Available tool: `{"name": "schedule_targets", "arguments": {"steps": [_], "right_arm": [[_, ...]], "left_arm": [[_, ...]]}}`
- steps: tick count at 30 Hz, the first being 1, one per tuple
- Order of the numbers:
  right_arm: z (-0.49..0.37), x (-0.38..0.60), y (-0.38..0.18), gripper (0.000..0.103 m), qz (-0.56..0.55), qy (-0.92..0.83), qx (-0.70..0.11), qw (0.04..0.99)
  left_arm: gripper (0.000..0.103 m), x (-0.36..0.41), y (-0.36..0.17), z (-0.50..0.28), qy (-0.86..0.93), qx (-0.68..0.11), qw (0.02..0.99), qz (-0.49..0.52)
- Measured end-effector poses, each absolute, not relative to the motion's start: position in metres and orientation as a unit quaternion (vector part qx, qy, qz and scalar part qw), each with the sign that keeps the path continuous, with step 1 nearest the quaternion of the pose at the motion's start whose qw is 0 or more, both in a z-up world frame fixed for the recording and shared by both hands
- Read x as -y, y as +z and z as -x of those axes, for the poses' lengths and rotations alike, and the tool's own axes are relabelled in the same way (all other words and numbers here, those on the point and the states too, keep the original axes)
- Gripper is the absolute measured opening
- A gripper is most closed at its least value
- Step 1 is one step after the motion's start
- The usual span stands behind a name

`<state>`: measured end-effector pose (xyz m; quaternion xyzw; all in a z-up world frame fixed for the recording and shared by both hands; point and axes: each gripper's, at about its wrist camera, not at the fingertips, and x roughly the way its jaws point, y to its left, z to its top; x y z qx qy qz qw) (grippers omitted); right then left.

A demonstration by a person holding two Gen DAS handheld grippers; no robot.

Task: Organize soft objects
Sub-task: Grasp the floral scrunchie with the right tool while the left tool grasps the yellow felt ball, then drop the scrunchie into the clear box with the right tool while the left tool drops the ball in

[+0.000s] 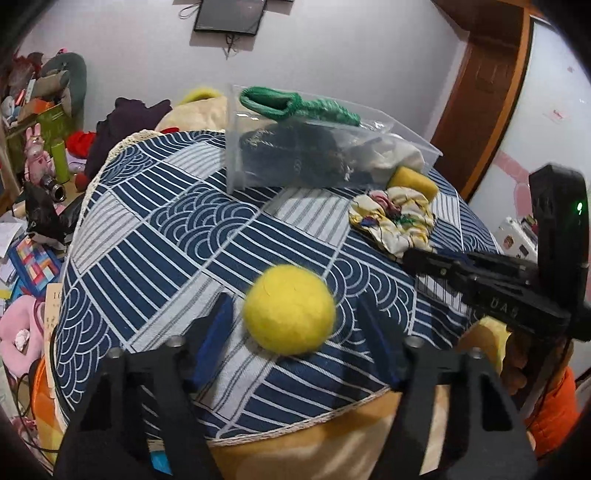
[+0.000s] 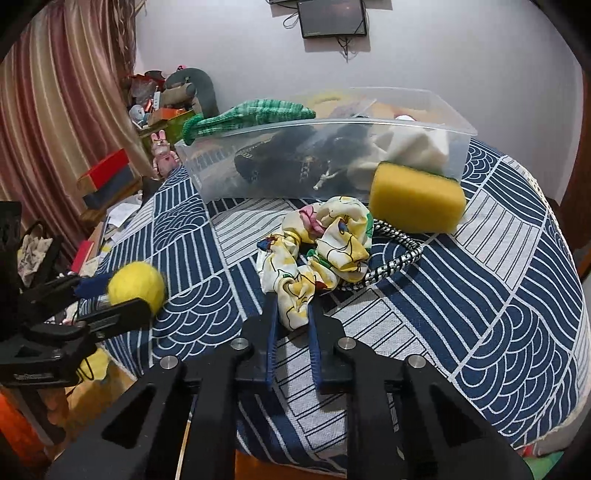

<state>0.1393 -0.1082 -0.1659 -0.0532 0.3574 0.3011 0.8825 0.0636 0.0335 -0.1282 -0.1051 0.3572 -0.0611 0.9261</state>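
Observation:
A yellow felt ball [image 1: 290, 309] lies on the blue patterned cloth [image 1: 177, 229] between the open fingers of my left gripper [image 1: 295, 325]; it also shows in the right wrist view [image 2: 136, 286]. My right gripper [image 2: 291, 314] is shut on the floral scrunchie [image 2: 317, 247], which rests on the cloth over a black-and-white braided cord [image 2: 391, 262]. The scrunchie also shows in the left wrist view [image 1: 395, 218]. A yellow sponge [image 2: 417, 199] leans against the clear plastic bin [image 2: 207, 170], which holds dark and white fabrics with a green knit piece [image 2: 251, 114] over its rim.
The round table's edge [image 1: 295, 424] is close to both grippers. Clutter, boxes and plush toys [image 1: 33, 162] fill the floor to the left. A striped curtain [image 2: 55, 122] hangs at the left, and a dark screen [image 2: 332, 18] on the back wall.

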Motion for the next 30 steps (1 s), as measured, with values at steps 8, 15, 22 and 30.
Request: {"name": "schedule_targets", "arguments": {"steps": [8, 15, 22, 30], "right_arm": [[-0.130, 0.108, -0.144, 0.011, 0.050, 0.317, -0.321, 0.891], [-0.128, 0.107, -0.119, 0.011, 0.051, 0.315, -0.287, 0.903], [-0.132, 0.111, -0.087, 0.011, 0.054, 0.306, -0.238, 0.920], [-0.153, 0.116, -0.061, 0.011, 0.058, 0.278, -0.202, 0.937]], "left_arm": [[0.044, -0.032, -0.116, -0.068, -0.058, -0.349, 0.931, 0.084], [0.044, -0.042, -0.075, -0.075, -0.057, -0.300, 0.949, 0.081], [0.044, -0.046, -0.039, -0.095, -0.051, -0.264, 0.960, 0.079], [0.044, -0.054, -0.023, -0.127, -0.053, -0.250, 0.963, 0.085]]}}
